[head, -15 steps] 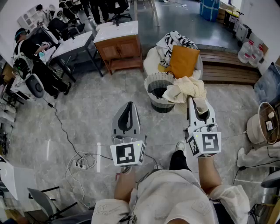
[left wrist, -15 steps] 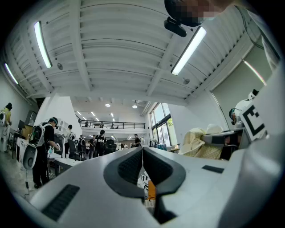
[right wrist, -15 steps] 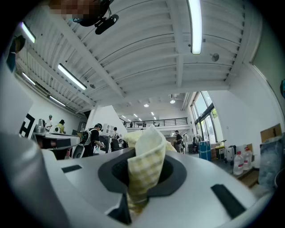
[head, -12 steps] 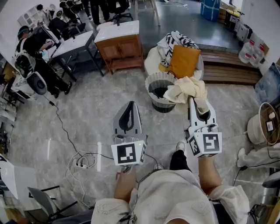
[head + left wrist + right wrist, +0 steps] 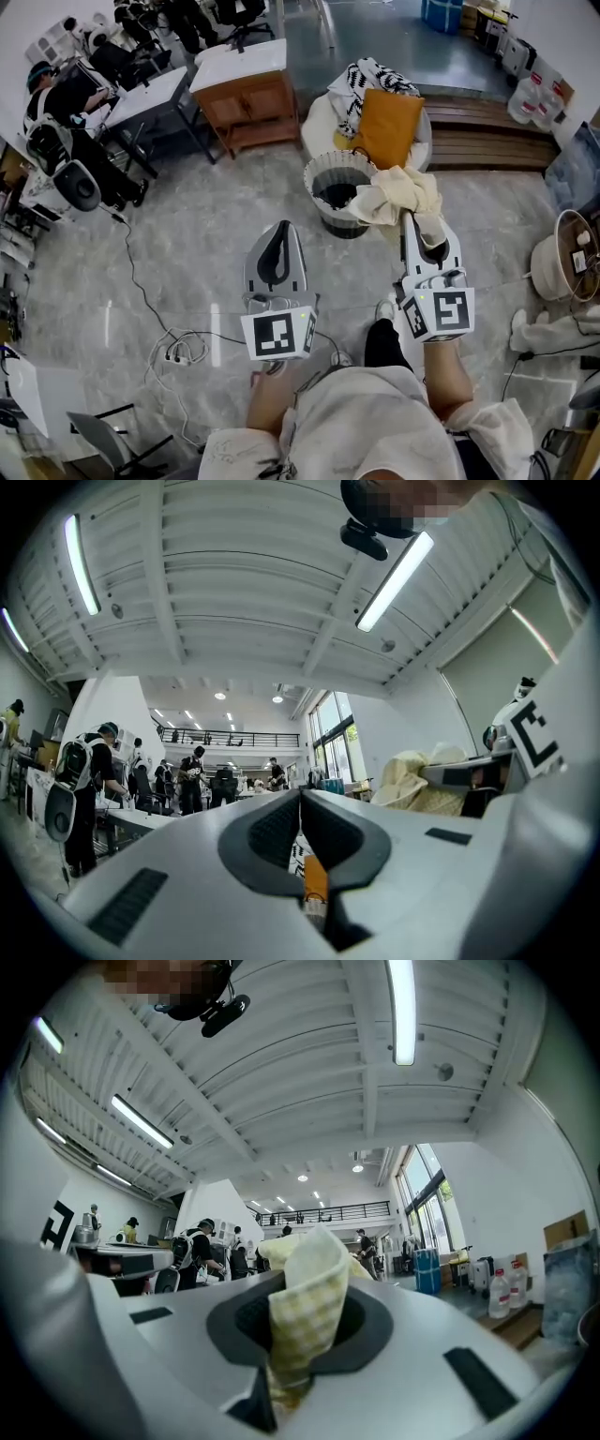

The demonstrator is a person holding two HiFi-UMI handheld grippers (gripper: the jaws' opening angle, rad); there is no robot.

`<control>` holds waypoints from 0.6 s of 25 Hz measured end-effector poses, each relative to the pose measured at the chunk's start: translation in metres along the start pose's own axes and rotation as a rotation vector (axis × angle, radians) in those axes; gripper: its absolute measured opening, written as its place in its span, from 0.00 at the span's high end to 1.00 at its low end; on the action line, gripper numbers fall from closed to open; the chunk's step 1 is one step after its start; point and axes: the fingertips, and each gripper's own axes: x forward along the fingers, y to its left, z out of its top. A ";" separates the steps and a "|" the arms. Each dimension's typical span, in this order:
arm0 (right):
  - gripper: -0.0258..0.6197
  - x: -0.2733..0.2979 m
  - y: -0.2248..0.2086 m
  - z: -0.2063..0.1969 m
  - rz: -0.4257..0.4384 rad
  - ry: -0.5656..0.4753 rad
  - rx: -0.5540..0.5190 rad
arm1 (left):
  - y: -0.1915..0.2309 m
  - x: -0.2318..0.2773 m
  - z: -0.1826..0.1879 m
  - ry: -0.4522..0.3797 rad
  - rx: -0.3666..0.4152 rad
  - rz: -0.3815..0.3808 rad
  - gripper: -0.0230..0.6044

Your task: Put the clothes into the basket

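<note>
A pale yellow checked garment (image 5: 398,194) hangs bunched from my right gripper (image 5: 411,217), which is shut on it; in the right gripper view the cloth (image 5: 305,1312) sits pinched between the jaws. The garment hangs at the right rim of a round slatted basket (image 5: 323,173) with something dark inside. My left gripper (image 5: 278,228) is held level to the left and nearer than the basket; its jaws stand together with nothing between them, as the left gripper view (image 5: 300,808) shows. An orange cushion (image 5: 387,127) and a black-and-white patterned cloth (image 5: 367,80) lie on the white seat behind the basket.
A wooden cabinet with a white top (image 5: 246,98) stands behind and left of the basket. Desks with people (image 5: 66,94) fill the far left. Cables and a power strip (image 5: 173,352) lie on the marble floor. A wooden bench (image 5: 487,141) and a round bamboo container (image 5: 562,258) are at the right.
Both grippers keep their places relative to the basket; the view has shifted slightly. The garment stays in the right gripper.
</note>
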 end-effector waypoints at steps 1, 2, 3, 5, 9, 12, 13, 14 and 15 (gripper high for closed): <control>0.90 0.003 -0.005 -0.001 -0.002 0.002 0.000 | -0.004 0.007 -0.001 0.003 -0.001 -0.004 0.95; 0.90 0.006 -0.011 -0.003 -0.003 0.003 0.001 | -0.007 0.013 -0.002 0.006 -0.001 -0.008 0.95; 0.90 0.009 -0.016 -0.005 -0.005 0.003 0.001 | -0.010 0.019 -0.003 0.008 -0.002 -0.012 0.95; 0.90 0.016 -0.025 -0.008 -0.006 0.007 0.002 | -0.015 0.031 -0.006 0.012 -0.002 -0.015 0.95; 0.90 0.030 -0.047 -0.011 -0.009 0.018 0.002 | -0.027 0.056 -0.010 0.019 -0.006 -0.016 0.95; 0.90 0.041 -0.065 -0.011 -0.011 0.021 0.005 | -0.038 0.075 -0.010 0.024 -0.006 -0.021 0.95; 0.90 0.047 -0.071 -0.012 -0.011 0.021 0.004 | -0.040 0.082 -0.011 0.024 -0.004 -0.023 0.95; 0.90 0.053 -0.075 -0.012 -0.009 0.018 0.000 | -0.042 0.090 -0.012 0.024 -0.003 -0.024 0.95; 0.90 0.059 -0.080 -0.013 -0.008 0.016 -0.006 | -0.043 0.098 -0.014 0.026 -0.002 -0.026 0.95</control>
